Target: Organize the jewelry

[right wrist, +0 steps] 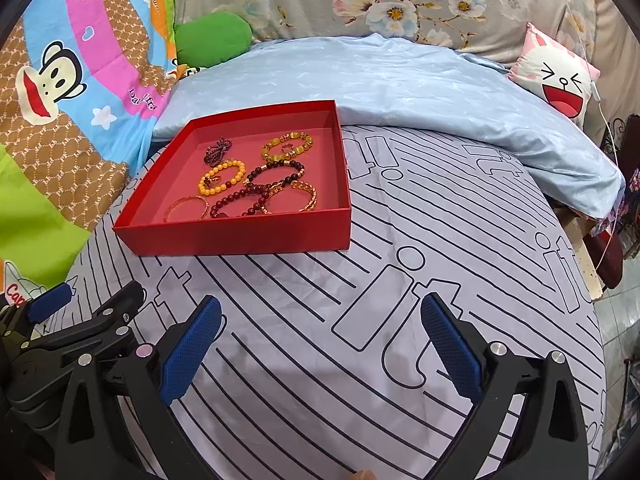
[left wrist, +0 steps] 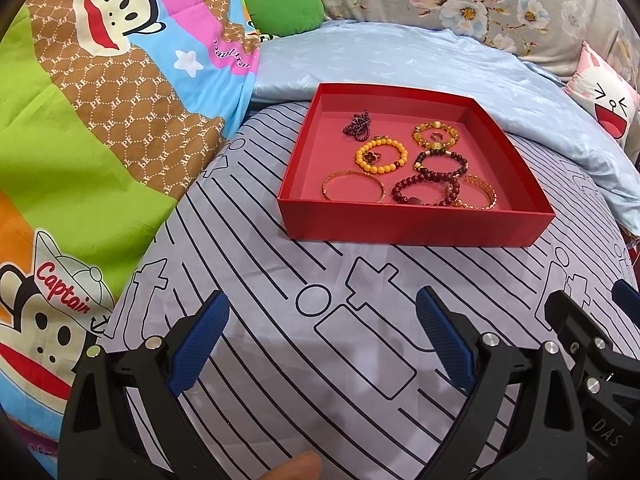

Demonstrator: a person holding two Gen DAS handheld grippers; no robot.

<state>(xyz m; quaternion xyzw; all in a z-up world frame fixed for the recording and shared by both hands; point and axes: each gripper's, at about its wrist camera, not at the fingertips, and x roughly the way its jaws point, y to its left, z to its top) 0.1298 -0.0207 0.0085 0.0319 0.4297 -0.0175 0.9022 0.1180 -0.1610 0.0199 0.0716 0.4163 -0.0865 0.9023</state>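
Left gripper (left wrist: 322, 336): fingers wide, holding nothing. Red tray (left wrist: 416, 224) at 12 o'clock holds all bracelets (left wrist: 382, 156), none on the striped sheet (left wrist: 280, 280); fits sorting finished or arranging pending. Right gripper (right wrist: 320, 340): wide, empty; its view alone shows floor tiles (right wrist: 618, 320) at 3 o'clock.

One red box (left wrist: 416, 224) sits on the striped sheet (left wrist: 280, 280), and it holds six bracelets and one bunched string of dark beads (left wrist: 357, 122) at the box's 11 o'clock. Two are yellow-toned beaded bracelets: an opaque yellow one (left wrist: 382, 156) at centre and an amber one (left wrist: 436, 135) at 1 o'clock. Two are dark red beaded bracelets (left wrist: 424, 191) toward 5 o'clock (they overlap). Two are gold: a plain bangle (left wrist: 353, 186) at 7 o'clock, a chain bracelet (left wrist: 478, 192) at 4 o'clock. Two small rings lie inside the yellow-toned loops.
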